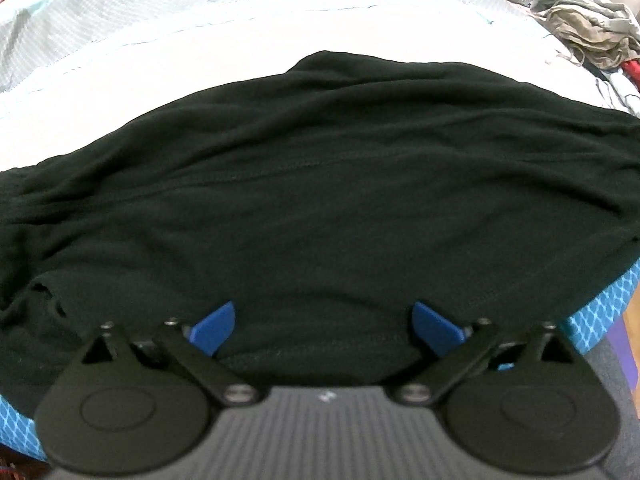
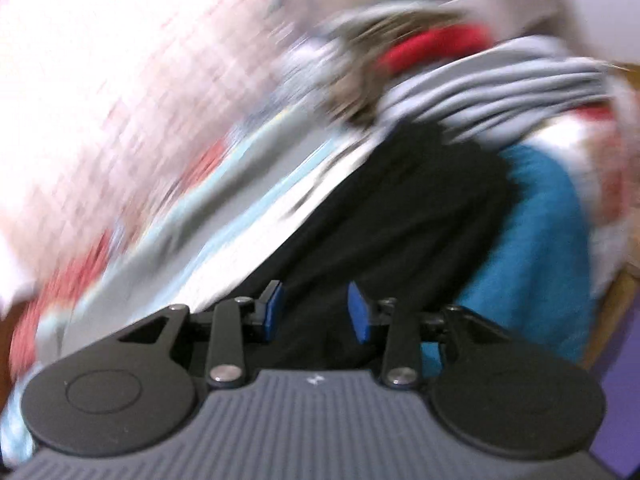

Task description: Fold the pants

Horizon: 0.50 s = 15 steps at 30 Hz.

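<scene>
bed cover (image 1: 240, 40): pale, quilted, fills the upper part of the left wrist view from 9 to 2 o'clock. a blue patterned layer (image 1: 600, 316) shows beneath it at 4 and 8 o'clock along the near edge.

pants (image 1: 320, 200): black, lying flat on the bed cover, spread wide across the middle of the left wrist view from 9 to 3 o'clock. surface wrinkled, a stitched seam runs across the middle. the near hem reaches down to 6 o'clock, between the fingers. in the right wrist view the same black cloth (image 2: 400, 220) runs from centre to 6 o'clock, heavily blurred.

pile of clothes (image 1: 588, 36): crumpled, beige and grey with a bit of red, at 2 o'clock on the bed, apart from the pants. in the right wrist view it sits at 1 o'clock, with striped grey cloth (image 2: 500, 88) and a teal item (image 2: 540, 240) at 3 o'clock; detail lost to blur.

left gripper (image 1: 322, 328): at 6 o'clock, fingers (image 1: 214, 326) spread wide. the pants' hem lies between them; the pads do not press on it.

right gripper (image 2: 316, 310): at 6 o'clock, fingers (image 2: 358, 312) partly apart with a clear gap. black cloth appears behind the gap; cannot tell whether any lies between the pads. no pinch visible.
</scene>
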Each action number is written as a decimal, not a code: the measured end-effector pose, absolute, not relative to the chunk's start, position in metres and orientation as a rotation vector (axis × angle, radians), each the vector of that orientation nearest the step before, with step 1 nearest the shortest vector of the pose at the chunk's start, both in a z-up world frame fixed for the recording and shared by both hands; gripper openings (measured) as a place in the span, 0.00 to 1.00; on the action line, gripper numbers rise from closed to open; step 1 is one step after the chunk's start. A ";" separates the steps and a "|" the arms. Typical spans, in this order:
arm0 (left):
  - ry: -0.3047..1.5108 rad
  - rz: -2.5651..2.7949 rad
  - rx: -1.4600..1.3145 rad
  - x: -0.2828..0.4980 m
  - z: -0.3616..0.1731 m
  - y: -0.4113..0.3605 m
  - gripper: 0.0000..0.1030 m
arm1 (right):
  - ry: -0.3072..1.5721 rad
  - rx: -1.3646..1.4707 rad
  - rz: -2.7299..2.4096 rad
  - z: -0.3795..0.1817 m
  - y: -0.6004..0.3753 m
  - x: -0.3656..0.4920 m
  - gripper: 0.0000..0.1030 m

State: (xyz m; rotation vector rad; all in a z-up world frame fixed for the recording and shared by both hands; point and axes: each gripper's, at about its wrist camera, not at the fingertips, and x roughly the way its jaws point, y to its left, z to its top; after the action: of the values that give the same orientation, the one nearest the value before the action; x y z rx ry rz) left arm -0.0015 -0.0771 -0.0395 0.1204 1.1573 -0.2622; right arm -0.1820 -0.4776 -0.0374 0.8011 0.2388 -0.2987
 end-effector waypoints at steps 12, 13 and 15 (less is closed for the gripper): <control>1.188 -0.220 0.138 0.007 -0.044 -0.086 1.00 | 0.181 0.932 -0.406 -0.071 -0.542 -0.186 0.49; 1.189 -0.218 0.140 0.007 -0.045 -0.086 1.00 | 0.187 0.936 -0.411 -0.075 -0.544 -0.183 0.49; 1.191 -0.213 0.140 0.008 -0.045 -0.086 1.00 | 0.150 0.958 -0.406 -0.079 -0.545 -0.183 0.52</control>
State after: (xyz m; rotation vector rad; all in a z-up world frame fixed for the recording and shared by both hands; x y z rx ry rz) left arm 0.0077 -0.0861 -0.0453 0.1397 1.1912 -0.2131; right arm -0.1834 -0.5453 -0.0787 0.9584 0.1502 -0.4057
